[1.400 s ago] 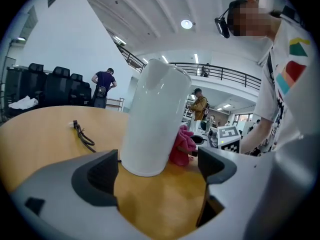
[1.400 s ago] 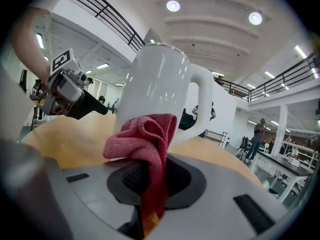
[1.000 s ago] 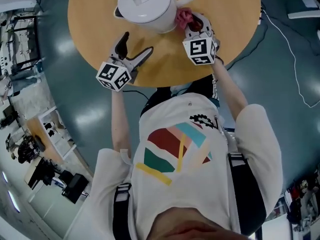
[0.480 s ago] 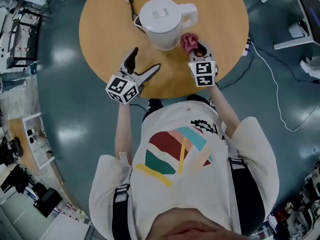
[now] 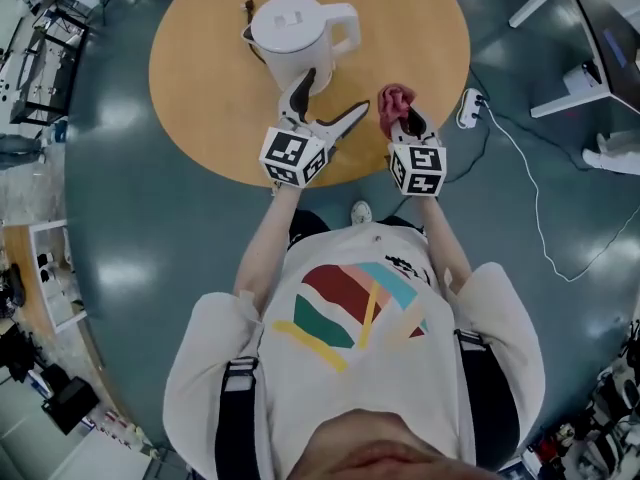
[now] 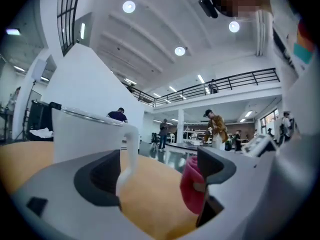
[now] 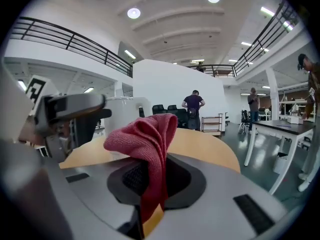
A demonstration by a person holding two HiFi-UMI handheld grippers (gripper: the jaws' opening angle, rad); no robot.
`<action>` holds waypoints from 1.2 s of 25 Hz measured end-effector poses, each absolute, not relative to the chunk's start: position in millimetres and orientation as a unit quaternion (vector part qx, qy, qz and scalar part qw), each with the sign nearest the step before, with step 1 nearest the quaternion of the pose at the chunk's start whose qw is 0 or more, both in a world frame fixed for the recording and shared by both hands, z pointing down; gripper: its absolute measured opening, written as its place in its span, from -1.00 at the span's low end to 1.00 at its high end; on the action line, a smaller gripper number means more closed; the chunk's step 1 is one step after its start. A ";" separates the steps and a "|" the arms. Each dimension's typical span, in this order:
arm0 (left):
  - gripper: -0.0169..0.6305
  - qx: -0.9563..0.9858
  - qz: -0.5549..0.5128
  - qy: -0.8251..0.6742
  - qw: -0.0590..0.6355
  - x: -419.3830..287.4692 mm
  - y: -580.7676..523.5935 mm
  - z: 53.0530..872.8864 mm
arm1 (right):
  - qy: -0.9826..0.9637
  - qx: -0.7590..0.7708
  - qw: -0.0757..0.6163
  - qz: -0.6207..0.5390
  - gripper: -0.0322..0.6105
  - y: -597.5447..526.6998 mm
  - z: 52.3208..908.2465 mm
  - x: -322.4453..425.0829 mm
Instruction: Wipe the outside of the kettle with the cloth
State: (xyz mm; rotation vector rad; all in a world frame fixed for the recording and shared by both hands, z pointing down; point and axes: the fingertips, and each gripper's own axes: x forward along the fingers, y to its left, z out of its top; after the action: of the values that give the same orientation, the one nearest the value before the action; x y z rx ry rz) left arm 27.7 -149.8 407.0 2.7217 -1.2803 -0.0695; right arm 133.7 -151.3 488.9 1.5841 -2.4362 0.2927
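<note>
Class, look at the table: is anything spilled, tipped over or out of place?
Nothing stands out. The kettle stands upright on the table, nothing spilled, and the right tongs grip the red cloth clear of it.

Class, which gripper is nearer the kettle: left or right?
Left. The open left gripper sits just in front of the kettle, one jaw tip by its body; the right gripper, shut on the red cloth, is farther off.

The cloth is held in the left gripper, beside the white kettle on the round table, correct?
No. The cloth is held in the right gripper, not the left gripper, whose jaws stand open and empty; the right gripper view shows it pinched. It is beside the white kettle on the round table.
</note>
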 end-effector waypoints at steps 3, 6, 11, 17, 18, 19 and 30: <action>0.68 0.873 -0.033 -0.480 0.083 61.4 -182.7 403.0 | -0.813 0.560 0.118 0.106 -0.76 -130.1 491.7 175.7; 0.68 0.842 -0.034 -0.527 0.113 75.8 -210.4 406.8 | -0.794 0.584 0.116 0.120 -0.75 -112.9 493.3 212.3; 0.68 0.801 -0.006 -0.586 0.121 78.8 -258.2 420.3 | -0.769 0.616 0.108 0.136 -0.75 -101.4 496.6 252.5; 0.31 0.782 0.042 -0.616 0.087 74.5 -285.3 422.3 | -0.756 0.626 0.118 0.150 -0.75 -95.8 505.2 265.1; 0.22 0.777 0.044 -0.622 0.082 71.8 -286.8 421.8 | -0.755 0.627 0.120 0.150 -0.75 -95.5 506.0 264.1; 0.19 0.773 0.042 -0.628 0.079 69.4 -287.7 421.7 | -0.755 0.627 0.121 0.151 -0.75 -94.9 507.1 261.8; 0.16 0.736 0.031 -0.667 0.114 64.2 -309.5 446.9 | -0.764 0.613 0.148 0.138 -0.75 -87.2 516.6 248.4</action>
State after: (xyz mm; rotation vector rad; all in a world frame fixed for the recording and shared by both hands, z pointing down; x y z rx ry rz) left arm 64.2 -309.5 446.9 2.1573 -1.9542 0.0895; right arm 248.4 -87.2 516.6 1.7626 -2.1959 0.3966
